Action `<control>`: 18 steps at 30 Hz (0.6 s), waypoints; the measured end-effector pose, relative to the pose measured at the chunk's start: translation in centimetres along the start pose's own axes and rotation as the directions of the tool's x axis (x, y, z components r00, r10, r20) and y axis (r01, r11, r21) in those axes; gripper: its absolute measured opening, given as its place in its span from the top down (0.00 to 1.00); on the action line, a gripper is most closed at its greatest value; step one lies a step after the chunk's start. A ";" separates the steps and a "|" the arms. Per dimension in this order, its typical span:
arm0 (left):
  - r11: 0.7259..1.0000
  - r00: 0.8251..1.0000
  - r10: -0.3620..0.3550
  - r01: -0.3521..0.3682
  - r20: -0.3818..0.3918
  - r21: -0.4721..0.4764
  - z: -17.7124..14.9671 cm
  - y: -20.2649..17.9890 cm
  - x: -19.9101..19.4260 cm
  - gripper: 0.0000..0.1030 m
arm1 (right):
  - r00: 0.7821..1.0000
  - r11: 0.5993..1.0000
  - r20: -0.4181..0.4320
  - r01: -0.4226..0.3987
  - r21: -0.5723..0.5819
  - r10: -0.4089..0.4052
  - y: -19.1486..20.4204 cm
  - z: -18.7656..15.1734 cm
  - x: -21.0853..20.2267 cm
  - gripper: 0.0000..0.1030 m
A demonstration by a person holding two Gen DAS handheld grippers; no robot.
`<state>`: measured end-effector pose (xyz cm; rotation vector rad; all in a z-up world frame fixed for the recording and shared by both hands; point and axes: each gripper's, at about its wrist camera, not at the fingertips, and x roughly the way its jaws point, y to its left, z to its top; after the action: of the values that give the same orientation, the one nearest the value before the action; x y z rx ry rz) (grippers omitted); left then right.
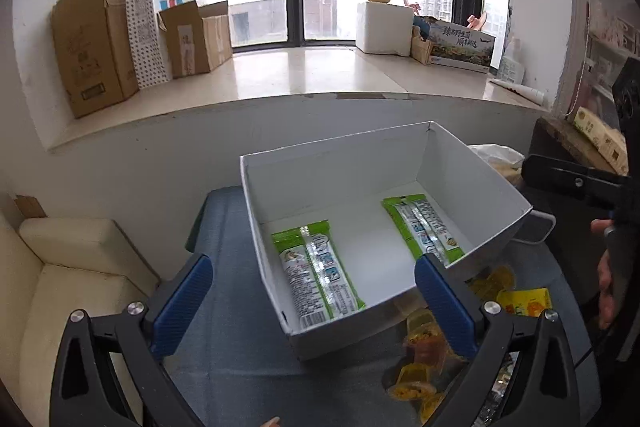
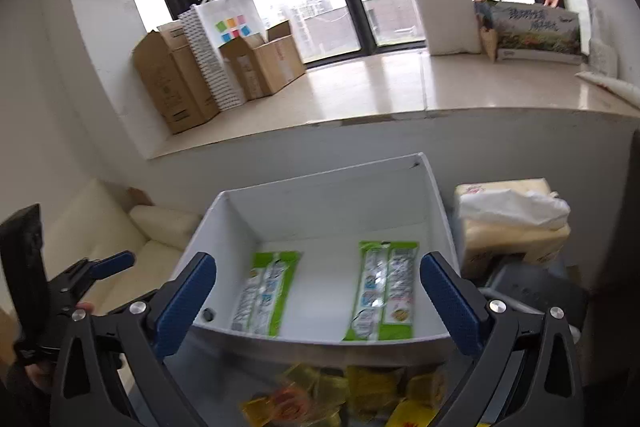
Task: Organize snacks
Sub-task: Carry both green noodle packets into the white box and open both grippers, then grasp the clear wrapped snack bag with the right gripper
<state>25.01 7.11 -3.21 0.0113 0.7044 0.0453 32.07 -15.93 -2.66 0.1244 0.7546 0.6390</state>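
Hovering open, both grippers face white box (image 1: 336, 163); two green packets (image 2: 266, 293) inside.

We see a matt white cardboard box (image 1: 340, 163), glossy plastic snack packets (image 1: 316, 279) inside, blue woven cloth (image 1: 224, 339) beneath, textured blue finger pads (image 1: 182, 301), a polished stone windowsill (image 1: 300, 71).

White open box (image 1: 340, 163) holds two green snack packets (image 1: 318, 275), lying flat, well apart. Yellow snacks (image 2: 360, 391) lie loose just outside its near wall.
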 end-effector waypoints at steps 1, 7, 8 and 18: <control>1.000 1.000 0.010 -0.010 0.003 0.015 -0.7 -0.3 -0.8 0.00 | 1.000 1.000 -0.001 0.013 -0.009 -0.013 0.3 -0.5 -0.7 0.00; 0.994 0.994 -0.103 0.103 -0.028 0.019 -5.6 -3.0 -5.9 0.00 | 0.990 0.988 -0.008 0.142 -0.061 -0.143 1.1 -5.2 -5.0 0.00; 0.993 0.992 -0.120 0.120 -0.030 0.010 -6.3 -3.3 -6.7 0.00 | 0.982 0.977 -0.004 0.189 -0.103 -0.190 1.4 -6.6 -5.7 0.00; 0.981 0.981 -0.191 0.190 -0.031 -0.047 -11.7 -5.2 -11.3 0.00 | 0.958 0.944 -0.181 0.163 -0.285 -0.220 -0.9 -18.0 -6.8 0.00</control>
<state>9.02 1.37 -4.90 -0.0995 0.7367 -0.1231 16.66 -22.73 -11.98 -0.2684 0.8653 0.5657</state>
